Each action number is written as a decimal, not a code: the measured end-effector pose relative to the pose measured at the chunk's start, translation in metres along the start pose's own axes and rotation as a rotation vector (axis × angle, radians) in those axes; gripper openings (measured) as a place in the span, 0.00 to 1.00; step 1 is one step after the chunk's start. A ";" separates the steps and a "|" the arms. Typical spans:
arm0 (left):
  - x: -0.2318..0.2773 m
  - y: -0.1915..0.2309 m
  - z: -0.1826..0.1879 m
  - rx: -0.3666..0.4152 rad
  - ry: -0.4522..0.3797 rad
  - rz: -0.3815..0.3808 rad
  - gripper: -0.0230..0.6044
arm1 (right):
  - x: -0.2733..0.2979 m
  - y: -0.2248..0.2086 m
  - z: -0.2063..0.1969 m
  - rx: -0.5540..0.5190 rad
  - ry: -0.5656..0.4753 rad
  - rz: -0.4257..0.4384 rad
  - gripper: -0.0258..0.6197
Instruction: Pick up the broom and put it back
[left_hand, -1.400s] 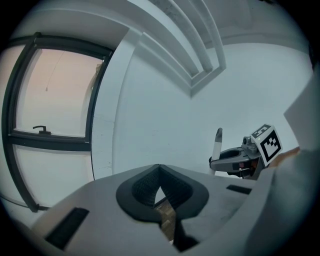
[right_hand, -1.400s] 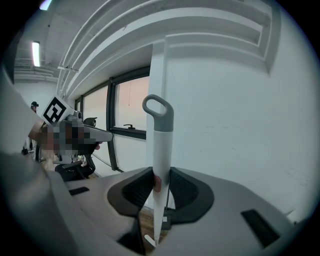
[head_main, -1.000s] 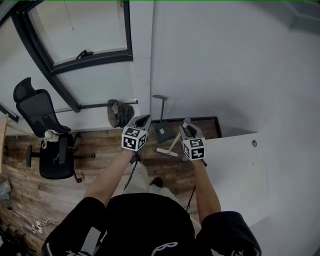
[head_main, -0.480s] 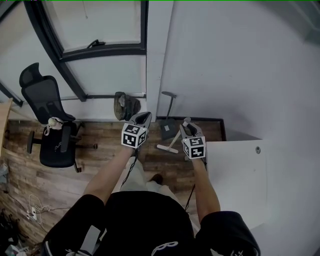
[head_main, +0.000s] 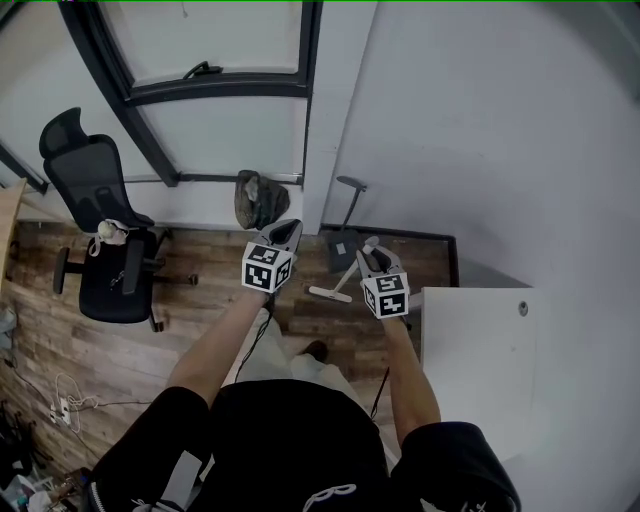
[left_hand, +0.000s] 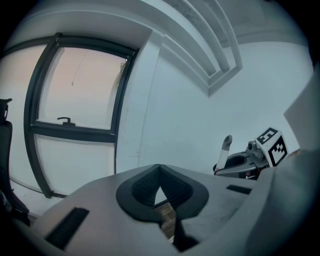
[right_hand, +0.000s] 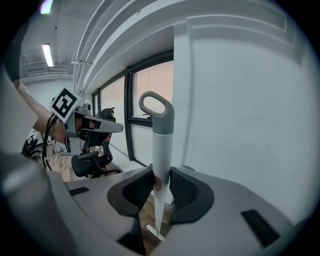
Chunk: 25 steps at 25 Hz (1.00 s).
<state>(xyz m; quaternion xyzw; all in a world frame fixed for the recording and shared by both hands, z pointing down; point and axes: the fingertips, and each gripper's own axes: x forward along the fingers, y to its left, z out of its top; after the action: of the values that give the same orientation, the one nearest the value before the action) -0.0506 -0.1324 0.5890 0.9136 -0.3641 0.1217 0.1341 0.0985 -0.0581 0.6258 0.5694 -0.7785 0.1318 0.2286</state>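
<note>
The broom (right_hand: 160, 150) is a white stick with a grey loop on top. My right gripper (right_hand: 161, 186) is shut on its handle, and its narrow head (right_hand: 154, 231) hangs low over the wood floor. In the head view the broom (head_main: 345, 280) slants down and to the left from the right gripper (head_main: 370, 246). A dark dustpan (head_main: 340, 247) with an upright handle stands against the wall just beyond it. My left gripper (head_main: 286, 232) is beside the right one, shut with nothing in it (left_hand: 159, 172). The left gripper view also catches the broom's top (left_hand: 225, 149).
A black office chair (head_main: 100, 250) stands at the left under the dark-framed window (head_main: 220, 85). A lumpy bag (head_main: 258, 200) lies at the wall's foot. A white table (head_main: 480, 360) is close on the right. Cables (head_main: 60, 410) lie on the floor at the lower left.
Both grippers have moved forward and a little down toward the wall corner, the right one carrying the broom along. The dustpan now lies closer to the broom's head.
</note>
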 end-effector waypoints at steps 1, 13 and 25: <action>0.000 0.005 -0.003 -0.004 0.006 0.003 0.06 | 0.004 0.003 -0.002 0.000 0.008 0.005 0.22; 0.002 0.049 -0.036 -0.049 0.049 0.030 0.06 | 0.050 0.029 -0.020 0.004 0.075 0.040 0.22; 0.020 0.071 -0.056 -0.055 0.095 0.002 0.06 | 0.094 0.030 -0.037 0.008 0.126 0.032 0.22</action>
<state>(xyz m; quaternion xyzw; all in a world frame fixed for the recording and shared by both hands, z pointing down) -0.0929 -0.1754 0.6589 0.9023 -0.3616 0.1552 0.1763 0.0540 -0.1092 0.7072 0.5484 -0.7711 0.1742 0.2726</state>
